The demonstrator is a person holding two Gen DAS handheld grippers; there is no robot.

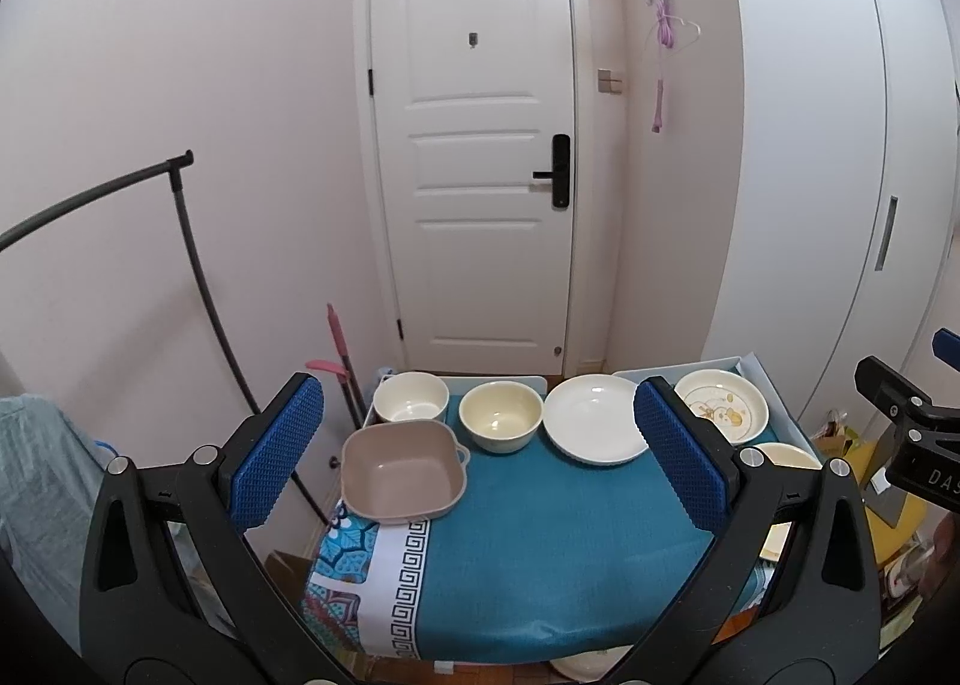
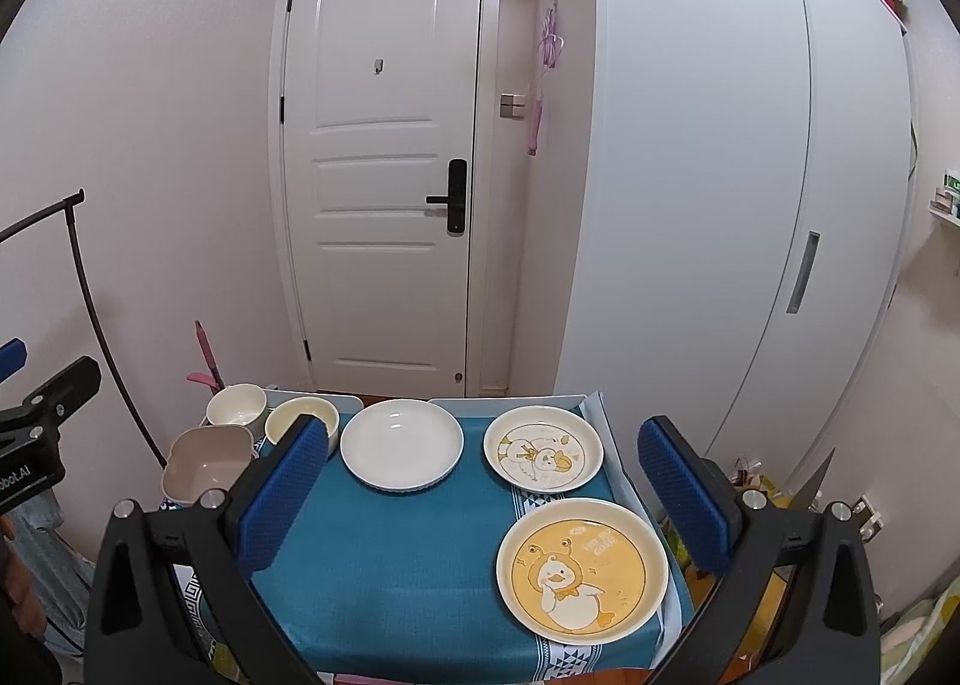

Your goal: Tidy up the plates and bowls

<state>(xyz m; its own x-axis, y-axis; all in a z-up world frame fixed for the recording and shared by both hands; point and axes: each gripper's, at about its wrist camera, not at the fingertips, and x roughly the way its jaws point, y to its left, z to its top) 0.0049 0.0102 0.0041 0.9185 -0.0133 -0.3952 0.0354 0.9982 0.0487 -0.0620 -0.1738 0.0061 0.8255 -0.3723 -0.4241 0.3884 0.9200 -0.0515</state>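
Note:
On the teal tablecloth [image 1: 540,565] stand a square beige bowl [image 1: 403,472], a white round bowl [image 1: 411,398], a cream bowl [image 1: 501,415], a plain white plate [image 1: 597,425] and a duck-pattern plate [image 1: 723,407]. The right wrist view adds a yellow duck plate [image 2: 582,571] at the near right, behind it the pale duck plate [image 2: 543,455] and the white plate [image 2: 401,452]. My left gripper [image 1: 480,451] hovers open above the table's near half, holding nothing. Over the near edge my right gripper [image 2: 483,499] is open too, with nothing between its blue pads.
A white door [image 1: 474,156] and pale walls stand behind the small table. A dark curved rack pole [image 1: 198,265] and a pink-handled mop [image 1: 339,349] are at the left. A white wardrobe [image 2: 750,205] rises on the right, with clutter on the floor [image 2: 756,481] beside it.

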